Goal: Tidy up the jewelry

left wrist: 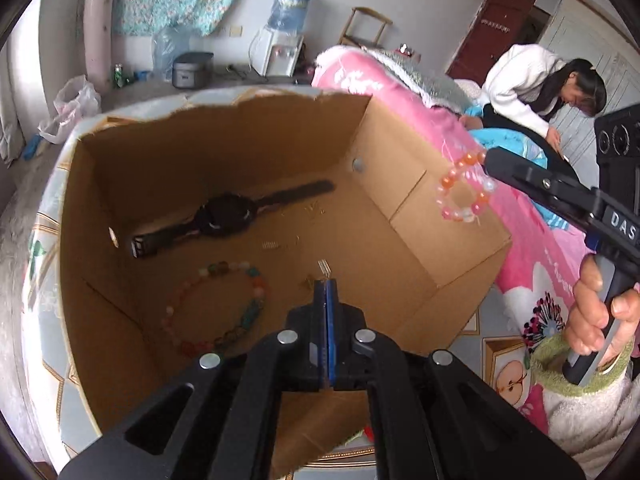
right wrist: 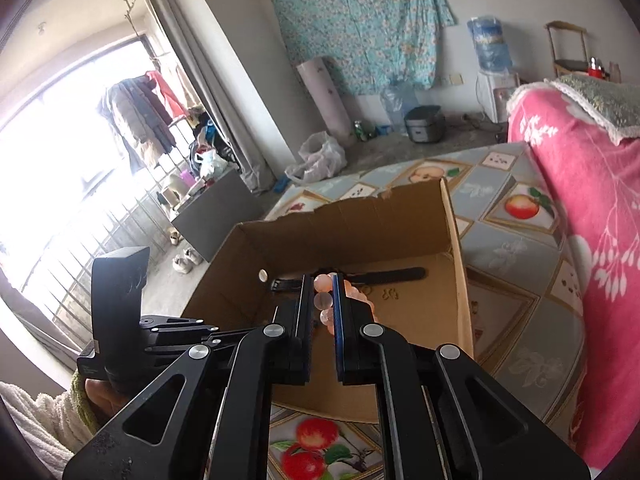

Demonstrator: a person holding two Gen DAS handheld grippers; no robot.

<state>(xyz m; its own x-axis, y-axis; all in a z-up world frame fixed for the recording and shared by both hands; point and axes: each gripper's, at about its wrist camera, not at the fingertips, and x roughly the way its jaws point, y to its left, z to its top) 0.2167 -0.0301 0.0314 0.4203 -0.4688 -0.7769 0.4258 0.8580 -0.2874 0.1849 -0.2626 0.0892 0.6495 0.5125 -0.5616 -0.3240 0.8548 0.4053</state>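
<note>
An open cardboard box (left wrist: pixel 400 184) stands on a table with a fruit-pattern cloth. Inside lie a black wristwatch (left wrist: pixel 224 216), a multicoloured bead necklace (left wrist: pixel 224 308) and small metal bits. My left gripper (left wrist: pixel 326 284) is shut and empty, hovering inside the box near its front. My right gripper (right wrist: pixel 322 280) is shut on a pink and orange bead bracelet (right wrist: pixel 324 300). The bracelet hangs above the box's right wall in the left wrist view (left wrist: pixel 464 188). The watch also shows in the right wrist view (right wrist: pixel 384 274).
A pink blanket (left wrist: pixel 400 92) lies on a bed behind the table. A woman (left wrist: pixel 536 84) in white leans over it at the far right. The cloth-covered table (right wrist: pixel 516 248) extends right of the box. A water dispenser and a rice cooker stand by the far wall.
</note>
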